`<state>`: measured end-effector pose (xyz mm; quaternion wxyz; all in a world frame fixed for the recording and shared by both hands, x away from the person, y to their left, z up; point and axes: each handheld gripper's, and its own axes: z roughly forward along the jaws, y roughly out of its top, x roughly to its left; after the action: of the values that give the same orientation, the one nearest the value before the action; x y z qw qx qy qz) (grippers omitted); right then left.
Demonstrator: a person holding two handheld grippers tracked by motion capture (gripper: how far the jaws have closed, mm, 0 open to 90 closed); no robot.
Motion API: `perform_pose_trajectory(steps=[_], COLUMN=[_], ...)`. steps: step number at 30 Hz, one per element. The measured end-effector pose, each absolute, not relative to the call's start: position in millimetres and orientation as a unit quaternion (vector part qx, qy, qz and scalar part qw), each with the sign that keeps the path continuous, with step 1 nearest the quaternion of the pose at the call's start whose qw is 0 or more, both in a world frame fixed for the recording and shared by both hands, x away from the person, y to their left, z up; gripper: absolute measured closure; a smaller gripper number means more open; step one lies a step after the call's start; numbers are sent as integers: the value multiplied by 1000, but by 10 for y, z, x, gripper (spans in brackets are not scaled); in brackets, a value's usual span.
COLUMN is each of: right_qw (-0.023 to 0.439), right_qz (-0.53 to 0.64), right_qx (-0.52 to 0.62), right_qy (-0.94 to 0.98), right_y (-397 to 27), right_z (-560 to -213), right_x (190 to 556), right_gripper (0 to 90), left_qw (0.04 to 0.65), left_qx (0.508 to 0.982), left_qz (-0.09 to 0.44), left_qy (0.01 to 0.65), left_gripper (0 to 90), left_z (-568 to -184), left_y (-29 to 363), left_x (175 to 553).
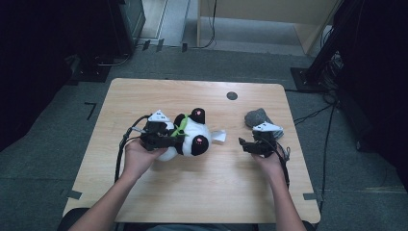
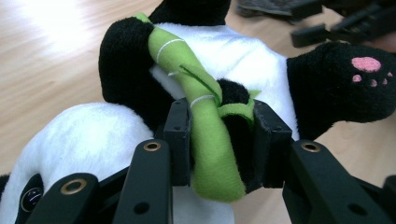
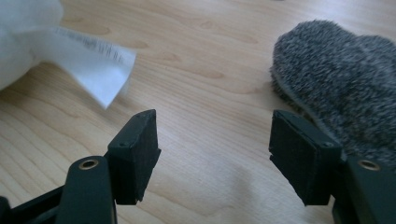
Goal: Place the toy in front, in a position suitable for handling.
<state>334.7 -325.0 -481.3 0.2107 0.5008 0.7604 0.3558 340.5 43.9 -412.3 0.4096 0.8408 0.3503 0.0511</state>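
A black and white panda plush [image 1: 195, 139] lies on the wooden table [image 1: 202, 192], its pink-padded paws turned toward the right. My left gripper [image 1: 179, 137] is shut on the green felt bamboo stalk [image 2: 208, 140] and the black plush arm behind it; both pads [image 2: 180, 135] press against them in the left gripper view [image 2: 223, 140]. My right gripper [image 1: 243, 144] hovers low over the bare table to the right of the plush. Its jaws stand open with nothing between them [image 3: 215, 154]. The plush's white tag [image 3: 88, 60] lies just ahead and to the left of them.
A grey fuzzy cloth item [image 1: 256, 117] lies just beyond my right gripper, close to its right pad [image 3: 345, 79]. A small dark hole [image 1: 232, 95] marks the table's far edge. Dark equipment stands on the floor around the table.
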Motion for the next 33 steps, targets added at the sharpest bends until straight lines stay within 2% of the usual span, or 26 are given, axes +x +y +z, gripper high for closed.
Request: perform_pose_trajectory(steps=[10, 19, 28, 33], right_qw=[222, 270, 259, 280], right_qz=[358, 316, 306, 305], right_qx=[507, 512, 550, 546], right_qy=[752, 751, 733, 728], right_y=[-3420, -3586, -3856, -3881], right_z=[-4678, -4693, -4862, -4811], right_x=[3466, 3724, 3976, 3953], right_gripper=[368, 366, 390, 385], left_qw=[419, 435, 441, 448], left_qx=[841, 834, 835, 833], left_qz=[35, 34, 35, 28], left_qy=[339, 337, 327, 325], left_gripper=[637, 621, 526, 497], left_z=[-4201, -4326, -4324, -4311], left_y=[292, 205, 201, 235], left_x=[3190, 3147, 3128, 3133])
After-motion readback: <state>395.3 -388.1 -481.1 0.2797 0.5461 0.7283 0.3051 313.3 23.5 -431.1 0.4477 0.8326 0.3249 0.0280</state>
